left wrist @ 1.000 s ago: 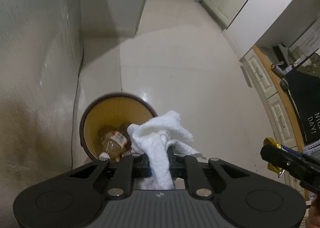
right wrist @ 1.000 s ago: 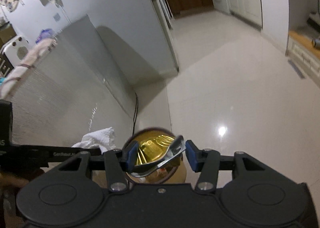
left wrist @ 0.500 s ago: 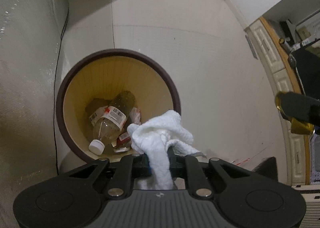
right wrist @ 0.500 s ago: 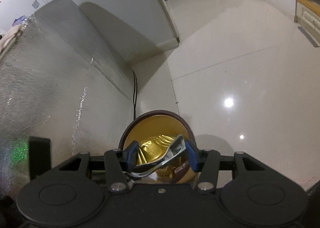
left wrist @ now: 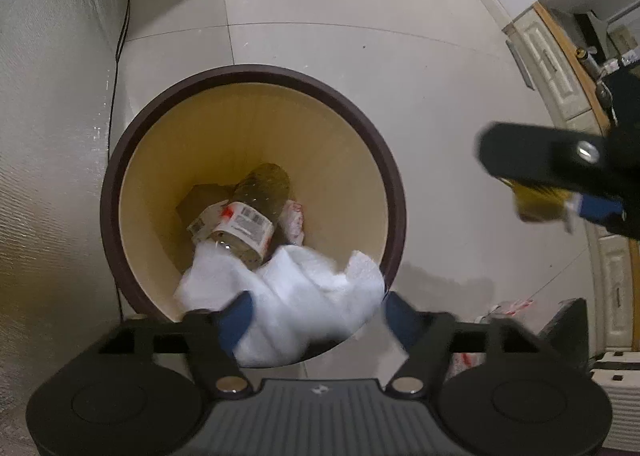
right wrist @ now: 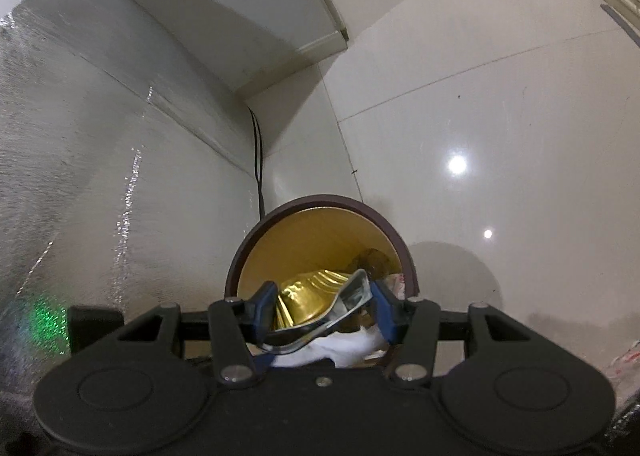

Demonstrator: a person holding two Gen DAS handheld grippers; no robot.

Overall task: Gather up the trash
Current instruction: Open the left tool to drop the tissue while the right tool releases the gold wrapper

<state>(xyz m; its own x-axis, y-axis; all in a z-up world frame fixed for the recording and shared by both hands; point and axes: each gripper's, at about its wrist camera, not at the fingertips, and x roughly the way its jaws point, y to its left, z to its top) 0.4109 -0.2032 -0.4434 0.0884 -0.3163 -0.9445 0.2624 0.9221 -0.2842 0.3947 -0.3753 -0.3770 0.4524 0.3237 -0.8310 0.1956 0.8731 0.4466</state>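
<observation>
Pale glossy floor tiles, bin below: the drop-off step, one piece let go, one yet to follow.

Left wrist view: the left tool has its jaws opening, pads clear of the soft white cloth, which slumps over the bin rim at 6 o'clock; a labelled plastic bottle lies inside. Right wrist view: the right tool is clenched on a crumpled, shiny gold wrapper, low at 6 o'clock above the round, dark-rimmed bin. Next, I judge, it must centre over the opening and release.
</observation>
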